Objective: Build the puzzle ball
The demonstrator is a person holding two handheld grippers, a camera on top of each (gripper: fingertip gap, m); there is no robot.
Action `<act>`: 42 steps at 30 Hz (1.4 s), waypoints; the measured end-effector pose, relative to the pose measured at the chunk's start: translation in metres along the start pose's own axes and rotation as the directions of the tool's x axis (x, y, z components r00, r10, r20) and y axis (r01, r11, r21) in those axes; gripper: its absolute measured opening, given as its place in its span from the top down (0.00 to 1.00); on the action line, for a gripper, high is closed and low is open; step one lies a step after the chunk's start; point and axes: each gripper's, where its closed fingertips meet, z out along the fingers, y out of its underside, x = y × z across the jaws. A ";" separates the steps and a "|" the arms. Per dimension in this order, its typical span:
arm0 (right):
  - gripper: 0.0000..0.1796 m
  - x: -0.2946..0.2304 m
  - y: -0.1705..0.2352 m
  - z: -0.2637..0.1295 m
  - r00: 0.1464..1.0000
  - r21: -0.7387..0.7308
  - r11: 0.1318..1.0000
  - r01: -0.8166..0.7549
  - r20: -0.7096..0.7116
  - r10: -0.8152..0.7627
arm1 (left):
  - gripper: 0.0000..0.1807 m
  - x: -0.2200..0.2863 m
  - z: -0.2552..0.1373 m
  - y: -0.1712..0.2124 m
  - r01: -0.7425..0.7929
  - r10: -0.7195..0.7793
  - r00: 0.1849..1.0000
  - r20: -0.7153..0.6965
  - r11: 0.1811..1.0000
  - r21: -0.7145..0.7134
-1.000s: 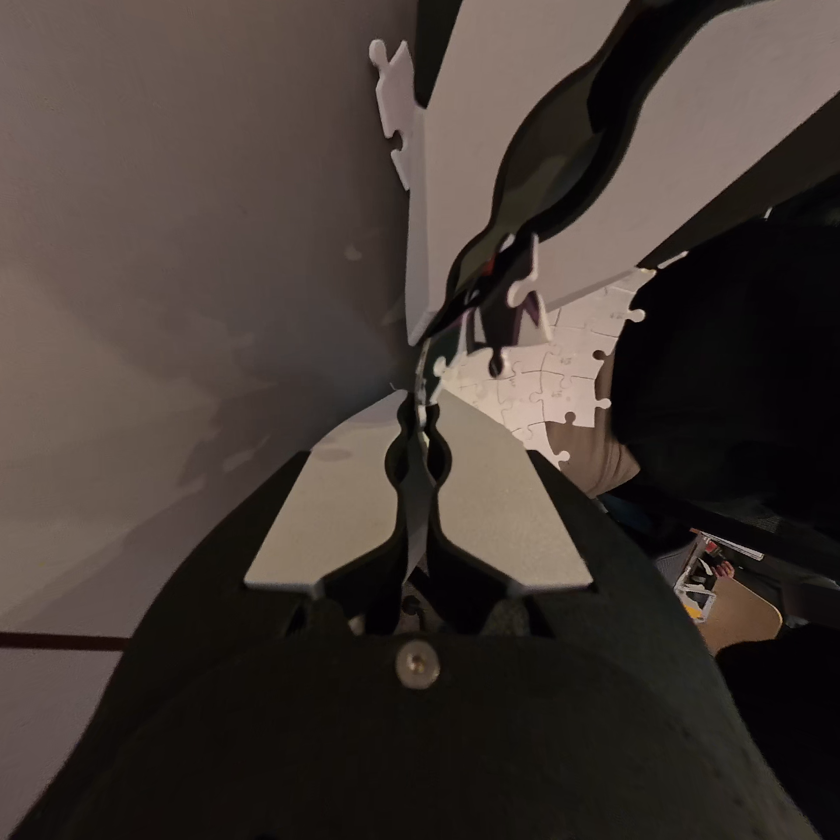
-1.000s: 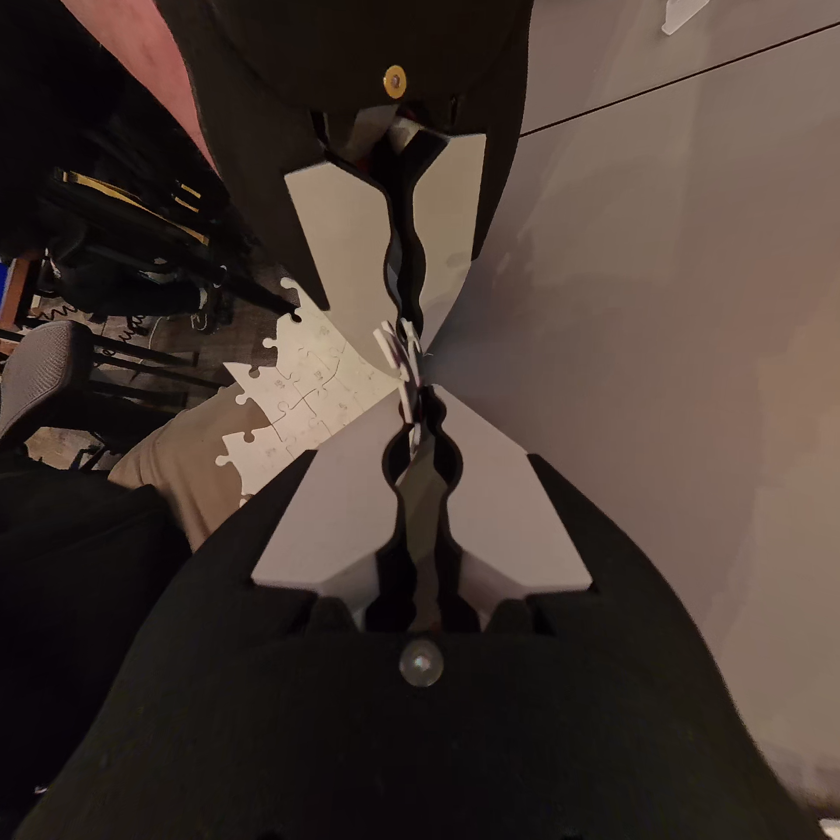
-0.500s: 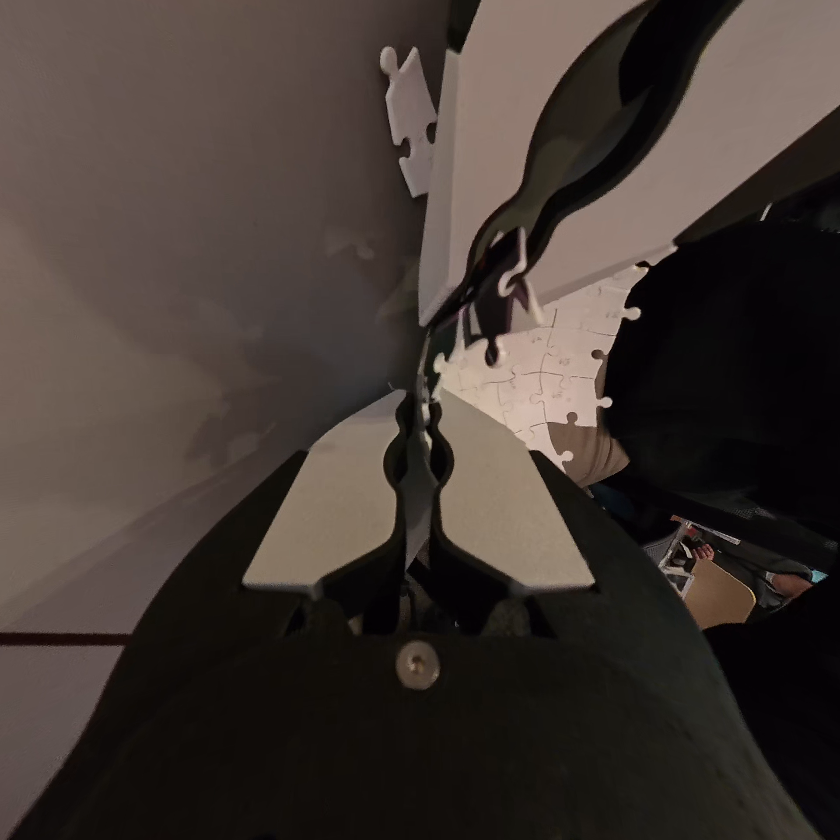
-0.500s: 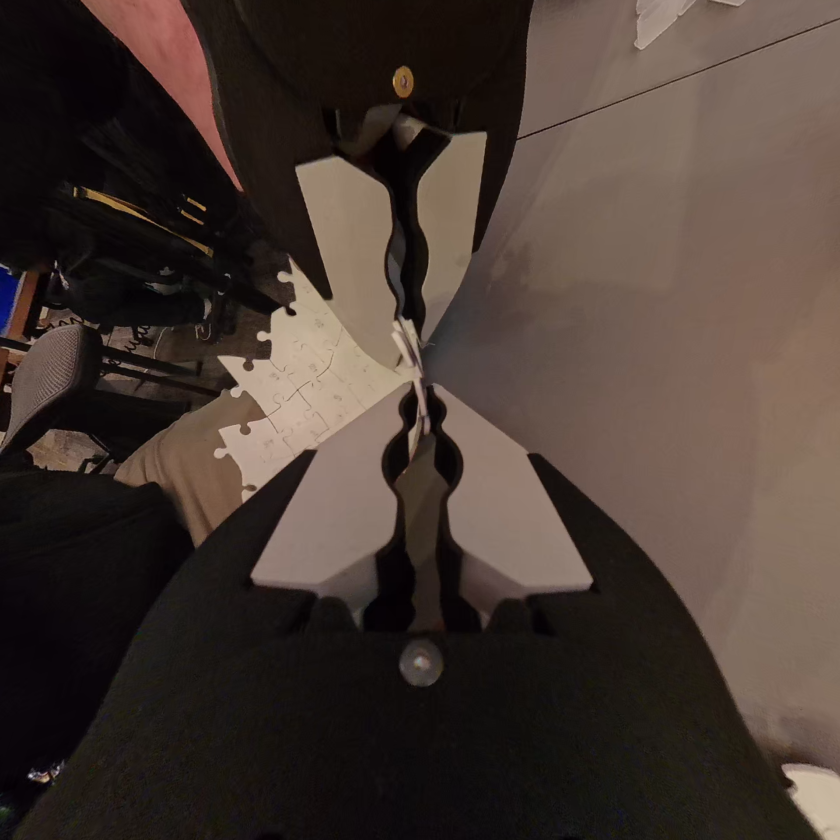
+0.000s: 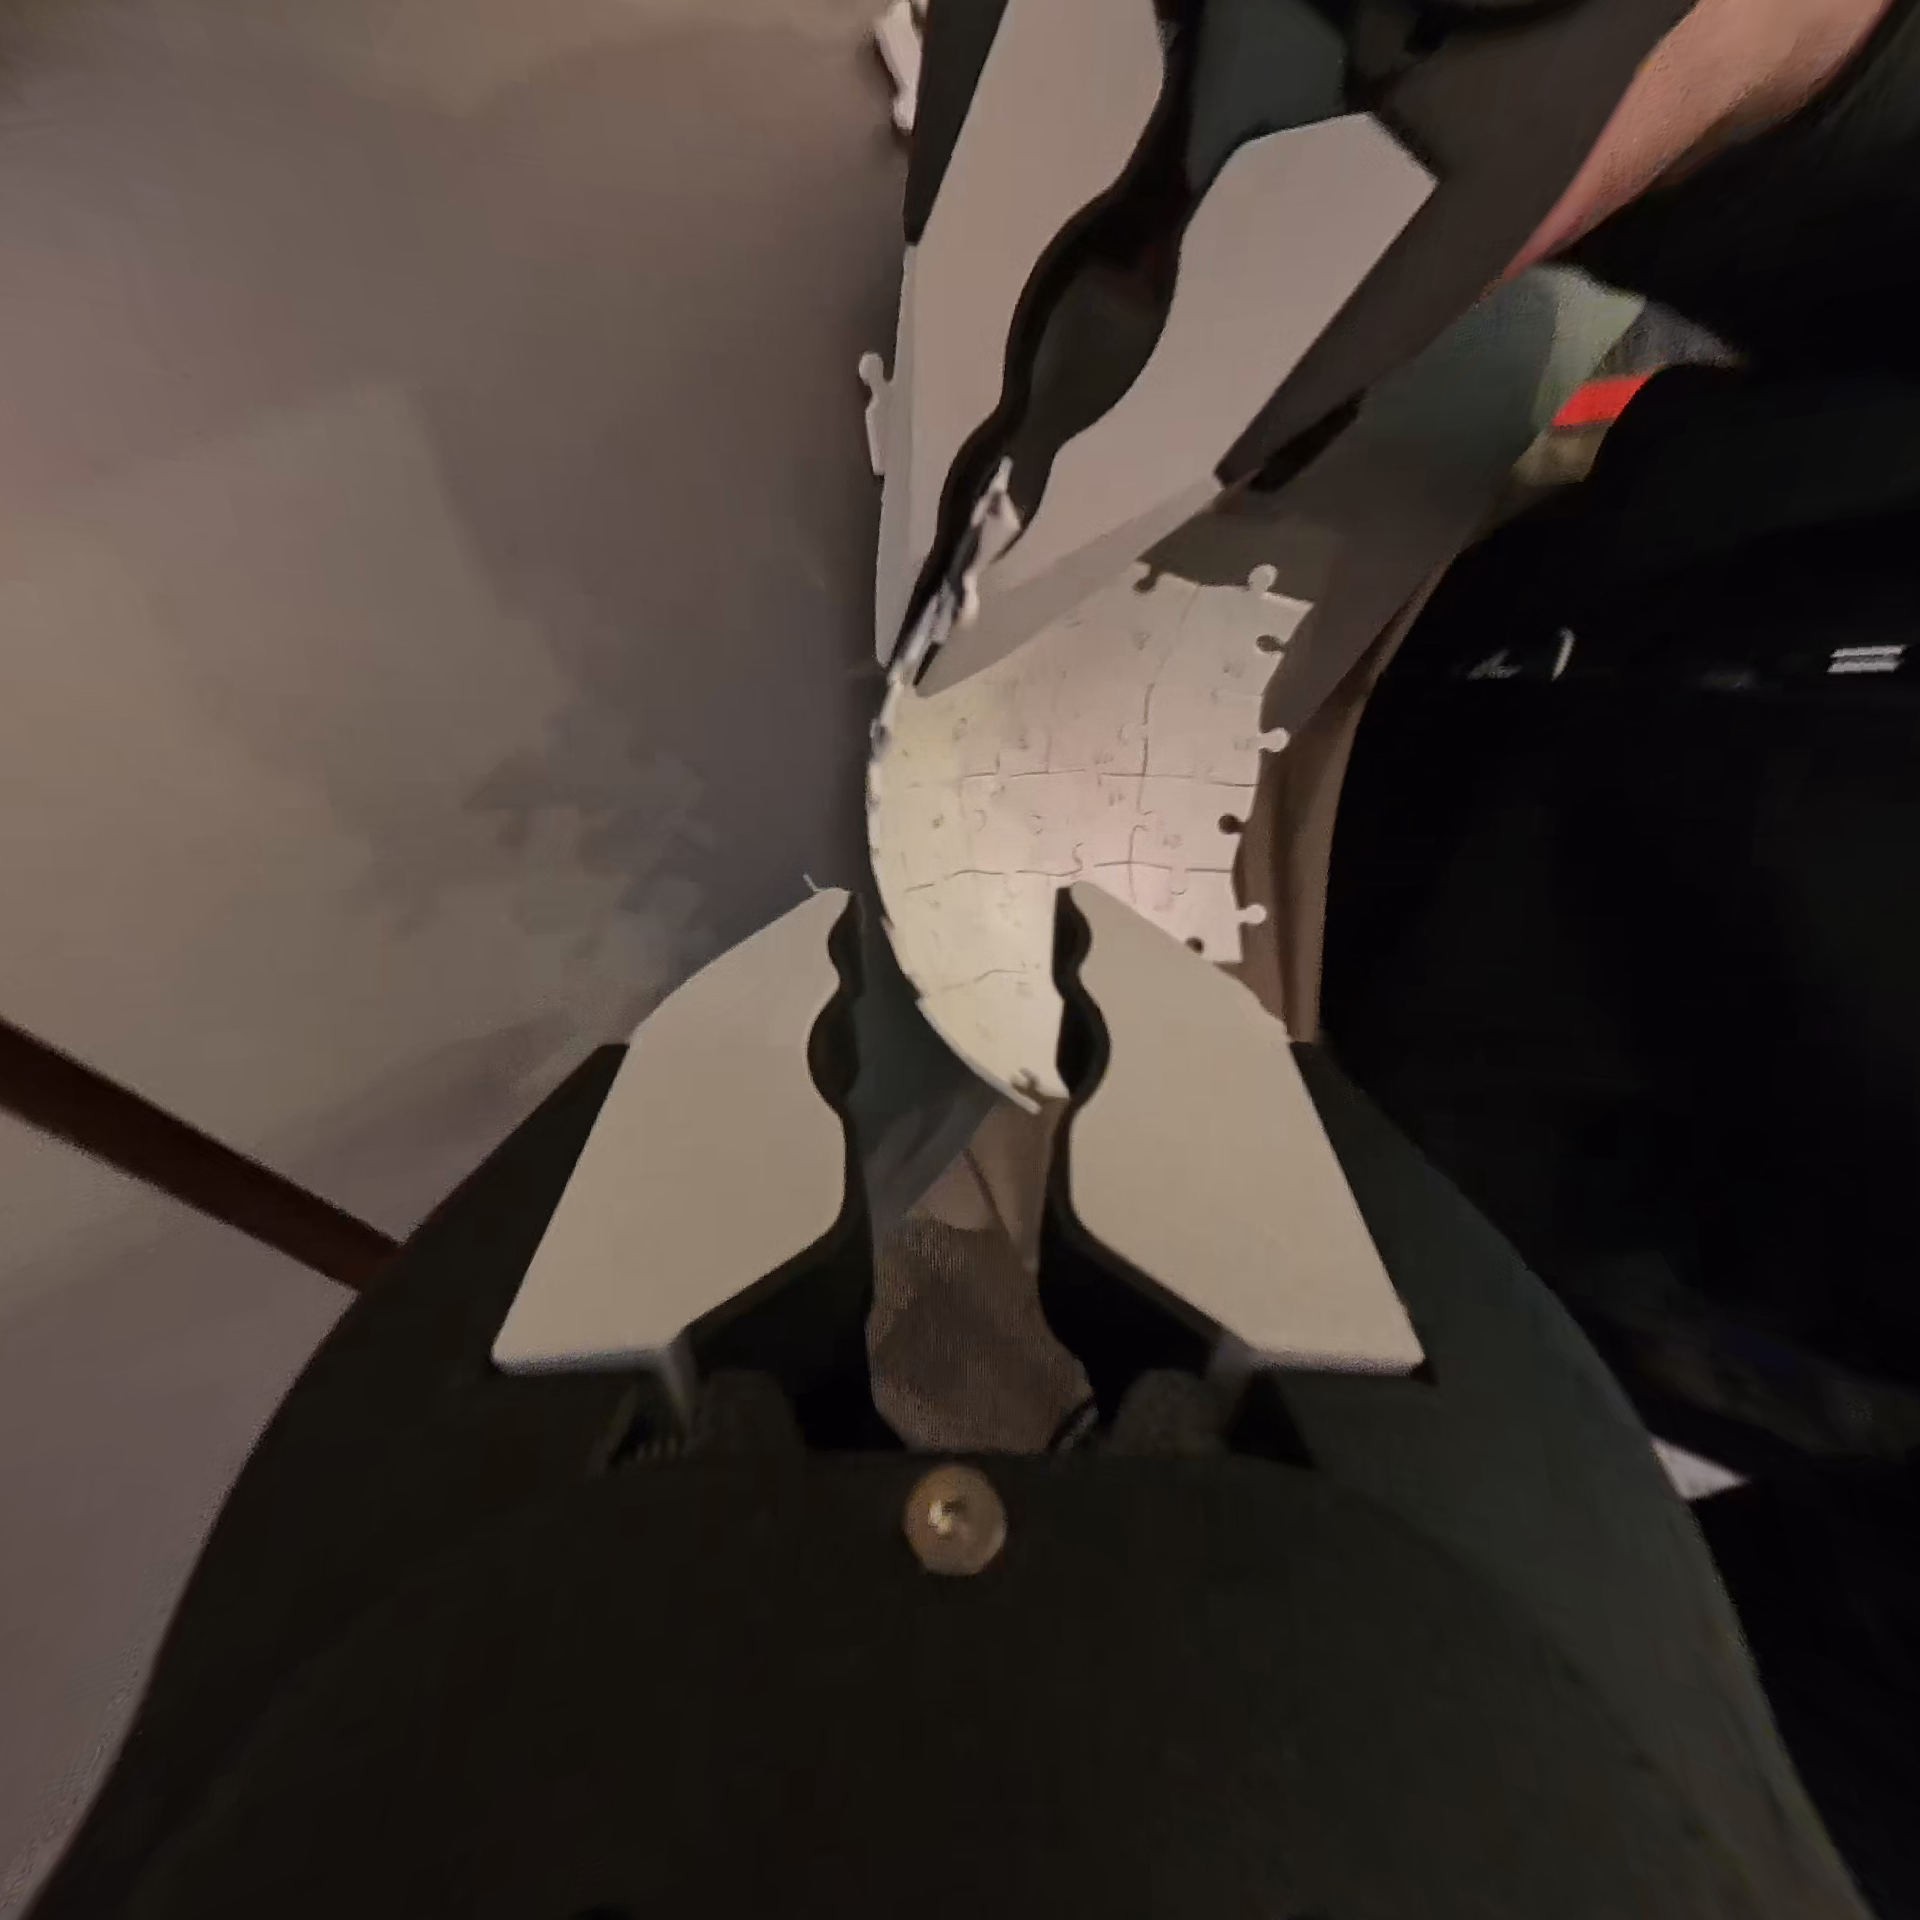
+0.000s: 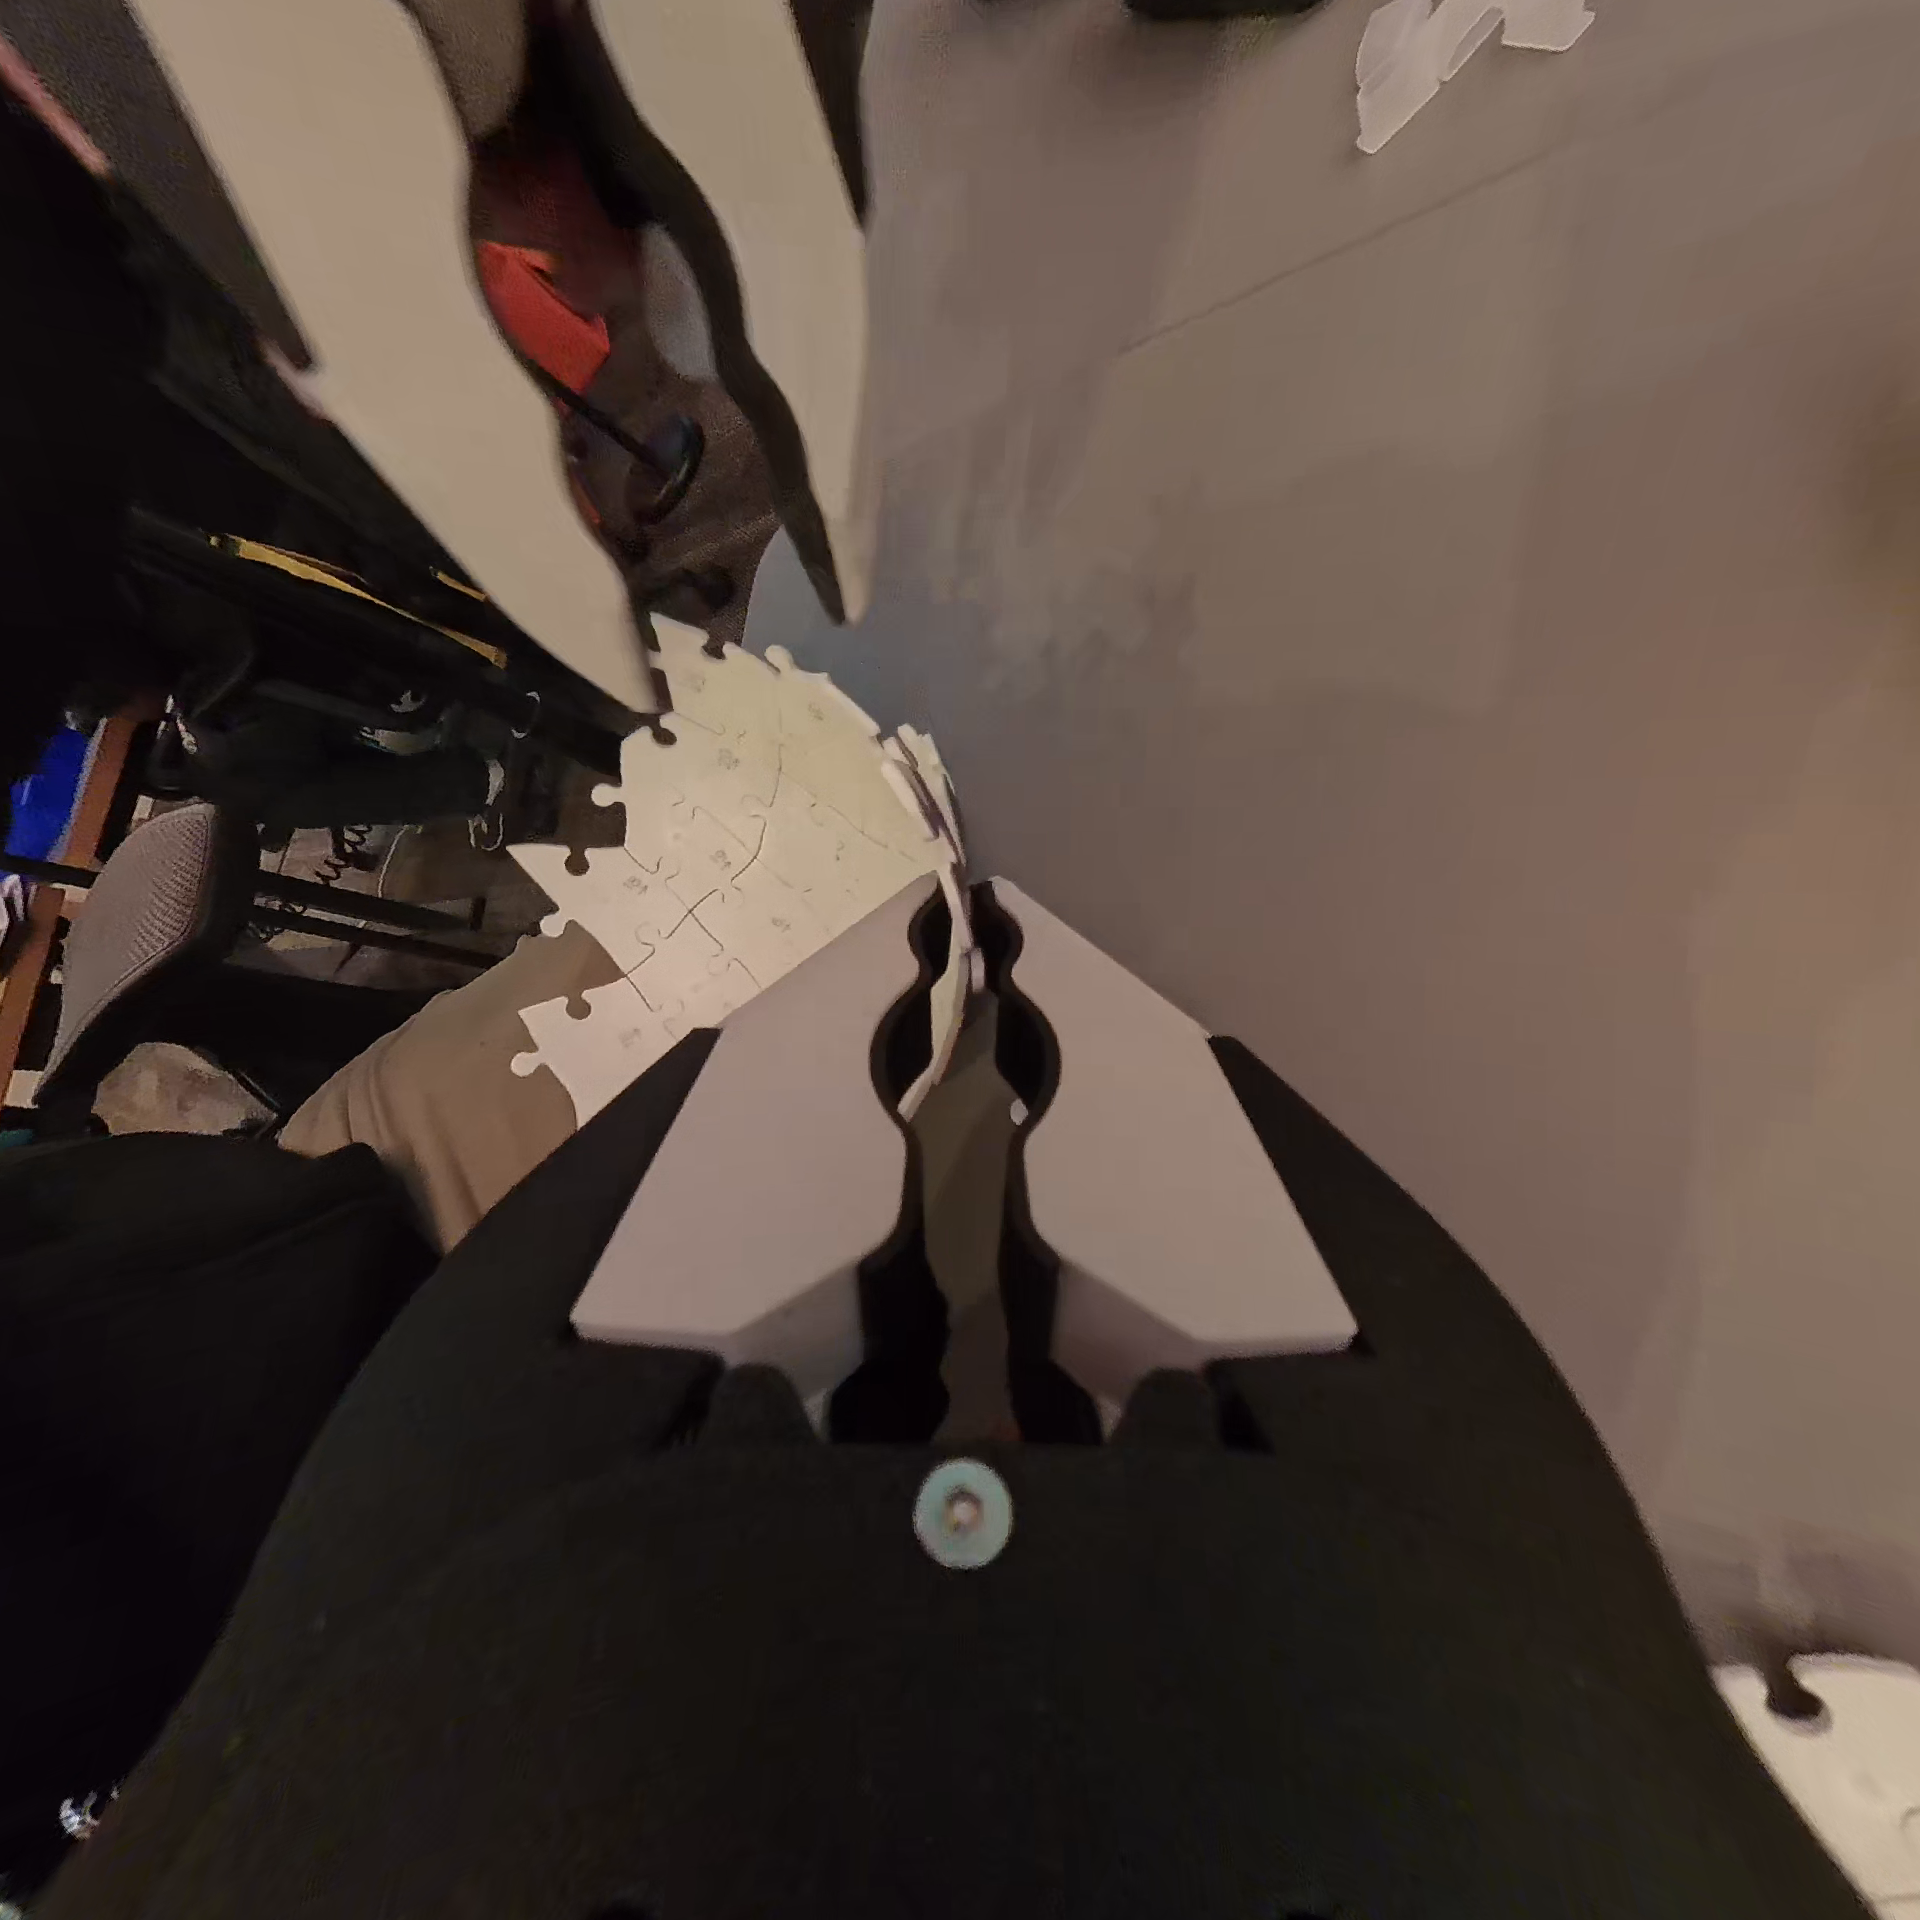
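White, curved and made of interlocked pieces, the partly built puzzle ball section [image 5: 1049,790] is seen in the left wrist view just ahead of the left gripper [image 5: 956,904]. Its jaws are parted, and the lower tip of the section lies in the gap between them without being pinched. Beyond the section, the right gripper [image 5: 940,623] is seen reaching in from above, its fingertips closed on the section's far edge. A grey table [image 5: 416,520] is seen to the left of the fingers, and a loose puzzle piece [image 5: 878,416] lies on it beside the right gripper.

In the right wrist view, the right gripper [image 6: 966,894] is clamped on the rim of the section [image 6: 748,842], which spreads out ahead and to the left of its fingers. The left gripper [image 6: 748,644] is seen opposite, with jaws apart, one fingertip touching the section's far edge. More loose pieces [image 6: 1444,52] are seen on the table [image 6: 1455,727], far ahead to the right.
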 end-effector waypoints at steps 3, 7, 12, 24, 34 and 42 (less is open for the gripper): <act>0.99 0.001 0.000 -0.002 1.000 0.017 1.000 -0.006 -0.009 0.007 | 0.75 0.010 -0.011 0.006 0.025 -0.034 0.997 0.063 0.991 0.131; 0.99 0.002 0.000 -0.005 0.999 0.058 0.998 -0.016 -0.030 0.018 | 0.67 0.012 -0.008 0.025 0.124 -0.169 0.975 0.144 0.953 0.278; 0.99 0.003 0.001 -0.007 0.997 0.113 0.993 -0.020 -0.065 0.027 | 0.66 0.012 0.018 0.029 0.234 -0.305 0.945 0.114 0.880 0.414; 0.93 -0.003 0.004 -0.011 0.995 0.167 0.986 -0.003 -0.100 0.020 | 0.93 0.003 0.034 0.023 0.270 -0.367 0.910 0.195 0.879 0.394; 0.79 -0.017 0.007 -0.033 0.995 0.161 0.986 0.051 -0.088 -0.037 | 0.98 -0.011 0.017 0.020 0.232 -0.354 0.862 0.362 0.912 0.339; 0.79 -0.012 0.032 -0.065 0.987 0.086 0.990 0.114 -0.120 -0.104 | 0.98 -0.025 -0.008 0.019 0.214 -0.320 0.816 0.482 0.941 0.263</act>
